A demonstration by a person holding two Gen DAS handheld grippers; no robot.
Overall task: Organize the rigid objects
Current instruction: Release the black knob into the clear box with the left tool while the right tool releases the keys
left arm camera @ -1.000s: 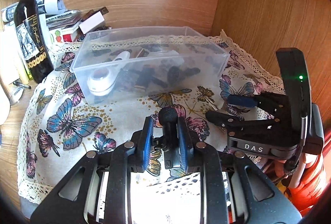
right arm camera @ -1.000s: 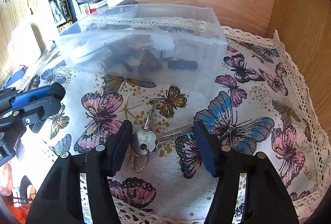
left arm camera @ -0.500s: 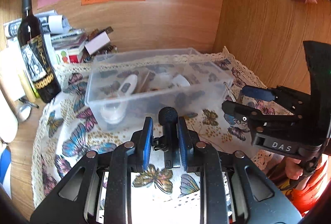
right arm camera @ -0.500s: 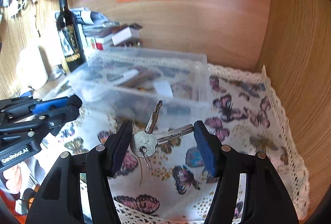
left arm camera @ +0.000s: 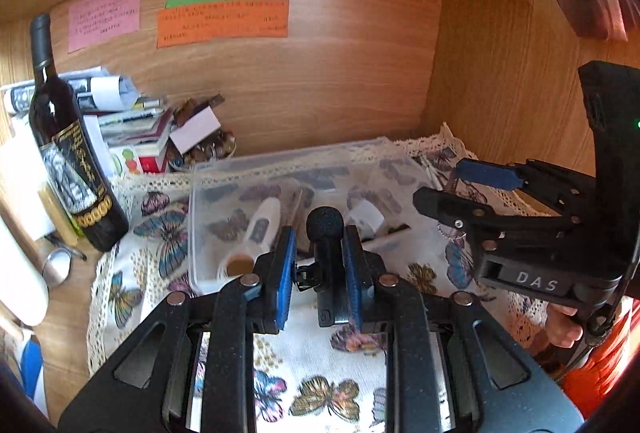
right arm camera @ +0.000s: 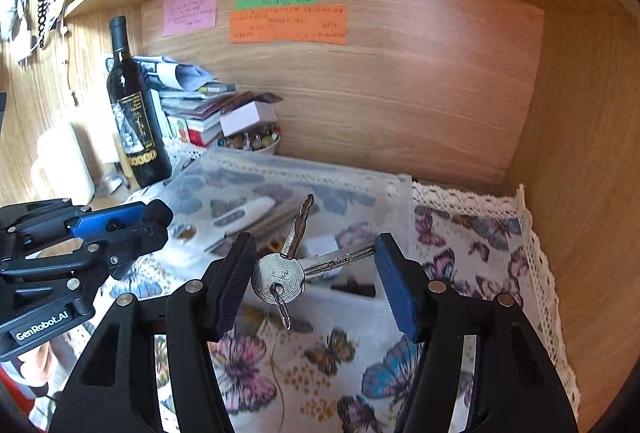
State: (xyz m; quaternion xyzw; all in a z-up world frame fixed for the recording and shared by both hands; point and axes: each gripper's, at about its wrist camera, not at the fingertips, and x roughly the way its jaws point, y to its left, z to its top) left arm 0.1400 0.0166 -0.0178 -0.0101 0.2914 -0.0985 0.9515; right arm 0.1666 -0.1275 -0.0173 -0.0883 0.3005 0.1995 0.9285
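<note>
My left gripper [left arm camera: 316, 265] is shut on a small black microphone [left arm camera: 326, 233] with a foam head, held above the near edge of the clear plastic bin [left arm camera: 208, 189]. My right gripper [right arm camera: 314, 269] is shut on a bunch of silver keys [right arm camera: 280, 275], pinched between its pads and held in the air in front of the bin [right arm camera: 400, 209]. The bin holds a white thermometer [right arm camera: 244, 213] and several small items. Each gripper shows in the other's view: the right one [left arm camera: 452, 189] to the right of the bin, the left one [right arm camera: 132, 221] to its left.
A dark wine bottle [left arm camera: 68, 161] stands left of the bin. Stacked books and papers [left arm camera: 132, 121] and a bowl of small beads [right arm camera: 252, 143] sit behind it. The butterfly cloth [right arm camera: 480, 245] covers the desk. Wooden walls close the back and right; a shelf hangs overhead.
Both grippers have risen from the cloth. The right one lifted the keys off the cloth and now holds them at bin height. The left still holds the microphone.
</note>
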